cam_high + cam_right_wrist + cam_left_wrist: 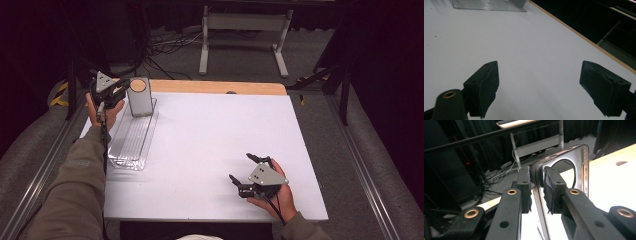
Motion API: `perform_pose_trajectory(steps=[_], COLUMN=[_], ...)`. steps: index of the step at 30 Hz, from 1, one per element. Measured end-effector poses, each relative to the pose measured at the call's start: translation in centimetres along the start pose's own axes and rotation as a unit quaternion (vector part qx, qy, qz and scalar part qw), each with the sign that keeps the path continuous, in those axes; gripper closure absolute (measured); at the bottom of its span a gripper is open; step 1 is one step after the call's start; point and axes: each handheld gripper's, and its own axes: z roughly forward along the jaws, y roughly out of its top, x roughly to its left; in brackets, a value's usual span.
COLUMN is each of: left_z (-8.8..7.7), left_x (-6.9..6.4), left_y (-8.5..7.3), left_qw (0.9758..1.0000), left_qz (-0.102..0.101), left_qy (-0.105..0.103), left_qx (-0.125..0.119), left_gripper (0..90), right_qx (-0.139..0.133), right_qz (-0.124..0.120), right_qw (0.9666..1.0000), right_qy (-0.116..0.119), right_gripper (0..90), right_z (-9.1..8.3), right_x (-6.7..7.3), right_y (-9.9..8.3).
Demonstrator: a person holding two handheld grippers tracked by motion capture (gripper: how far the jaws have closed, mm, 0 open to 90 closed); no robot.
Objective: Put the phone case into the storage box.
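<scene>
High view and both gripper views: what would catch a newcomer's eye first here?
First, the clear phone case standing upright at the far end of a clear ribbed tray, at the far left of the white table. The left hand-held gripper has the case's edge between its jaws, pads close on either side. The right hand-held gripper rests wide open and empty on the near right of the table.

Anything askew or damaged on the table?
No damage or spill. The phone case stands upright at the far end of the clear tray, its top edge between the left gripper pads. The right gripper rests open over bare table.
</scene>
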Motion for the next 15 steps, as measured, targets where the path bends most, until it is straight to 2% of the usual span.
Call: perform_pose_trajectory(steps=[4, 6, 11, 15], left_z=[0.11, 0.07, -0.03, -0.15], left_x=[0.16, 0.14, 0.28, 0.20], left_y=[-0.22, -0.19, -0.34, -0.12], left_qw=[1.0000, 1.0000, 0.9999, 1.0000], left_qz=[-0.007, 0.000, -0.011, 0.001], left_qy=[0.001, 0.003, 0.002, 0.004], left_qx=[0.001, 0.006, 0.006, 0.008], left_gripper=[71.0, 71.8, 71.4, 72.5], right_qx=[-0.001, -0.002, 0.000, -0.002], right_qz=[-0.002, 0.002, -0.003, -0.005], right_qw=[1.0000, 1.0000, 1.0000, 1.0000], right_qy=[-0.001, -0.003, -0.003, -0.004], right_gripper=[17.1, 17.1, 17.1, 17.1], right_z=[-0.08, -0.13, -0.12, -0.13], right_x=[-0.08, -0.17, -0.08, -0.06], right_y=[0.02, 0.03, 0.03, 0.07])
